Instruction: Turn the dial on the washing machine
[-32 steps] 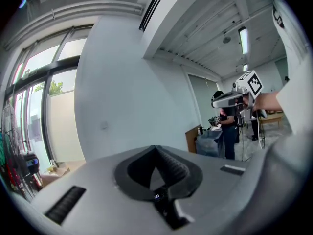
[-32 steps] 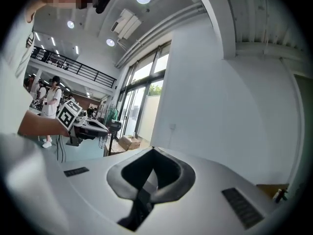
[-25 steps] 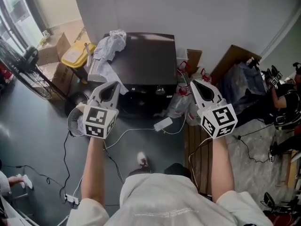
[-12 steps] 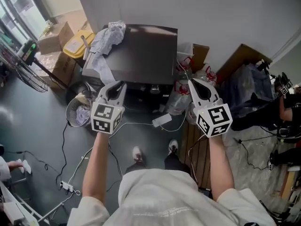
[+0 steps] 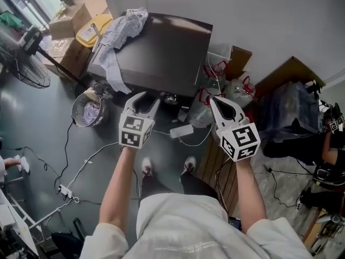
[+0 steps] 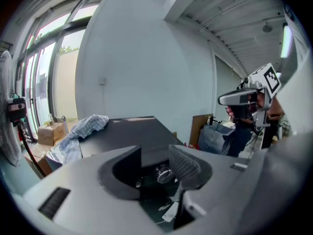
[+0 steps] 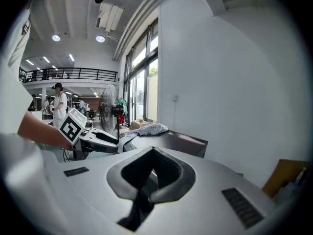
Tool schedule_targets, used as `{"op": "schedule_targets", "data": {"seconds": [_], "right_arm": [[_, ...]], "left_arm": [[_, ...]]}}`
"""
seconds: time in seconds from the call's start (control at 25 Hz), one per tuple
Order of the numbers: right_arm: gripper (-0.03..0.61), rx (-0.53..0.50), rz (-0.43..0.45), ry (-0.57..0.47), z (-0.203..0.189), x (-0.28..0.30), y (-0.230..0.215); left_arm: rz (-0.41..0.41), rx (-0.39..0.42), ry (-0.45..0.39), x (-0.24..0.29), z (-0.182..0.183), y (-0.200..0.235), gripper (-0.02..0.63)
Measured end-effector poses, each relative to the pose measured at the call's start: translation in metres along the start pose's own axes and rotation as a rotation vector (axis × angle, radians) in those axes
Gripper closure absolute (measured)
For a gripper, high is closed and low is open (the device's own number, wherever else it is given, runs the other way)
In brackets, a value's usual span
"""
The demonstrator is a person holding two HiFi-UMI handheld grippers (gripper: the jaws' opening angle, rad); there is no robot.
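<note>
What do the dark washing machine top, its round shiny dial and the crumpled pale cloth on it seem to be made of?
Dark washing machine top: smooth semi-gloss panel, painted metal or plastic; soft sheen of light.
Round shiny dial: chrome-look metal or plated plastic; bright glints.
Crumpled pale cloth: probably woven fabric, matte; soft folds.

Black washing machine (image 5: 161,47), blue-white checked cloth (image 5: 121,28), yellow container (image 5: 89,33).
</note>
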State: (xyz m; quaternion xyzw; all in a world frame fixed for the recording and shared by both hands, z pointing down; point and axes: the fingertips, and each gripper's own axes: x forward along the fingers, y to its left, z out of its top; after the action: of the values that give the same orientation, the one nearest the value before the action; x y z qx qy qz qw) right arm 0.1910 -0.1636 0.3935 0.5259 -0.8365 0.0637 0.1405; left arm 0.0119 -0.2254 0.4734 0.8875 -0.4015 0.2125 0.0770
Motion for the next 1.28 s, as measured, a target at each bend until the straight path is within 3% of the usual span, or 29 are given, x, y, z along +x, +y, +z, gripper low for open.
{"op": "schedule_targets", "data": {"seconds": [0.4,0.56,0.92,1.28], "right_arm": [[0.565,0.025,0.066,0.092,-0.053,0.022,-0.016],[0.565,0.024,0.089,0.117,-0.066,0.025,-0.017],[0.565,0.011,0.095,0.149,-0.086,0.016,-0.027],[0.565,0.004,0.096,0.176,-0.098,0.016,-0.037]], "left_arm": [[0.000,-0.092,0.129,0.076,-0.069,-0.037,0.379],[0.039,-0.122,0.160,0.094,-0.090,-0.037,0.356],[0.147,-0.183,0.200,0.126,-0.115,-0.044,0.318],[0.201,-0.219,0.201,0.136,-0.125,-0.040,0.336]]}}
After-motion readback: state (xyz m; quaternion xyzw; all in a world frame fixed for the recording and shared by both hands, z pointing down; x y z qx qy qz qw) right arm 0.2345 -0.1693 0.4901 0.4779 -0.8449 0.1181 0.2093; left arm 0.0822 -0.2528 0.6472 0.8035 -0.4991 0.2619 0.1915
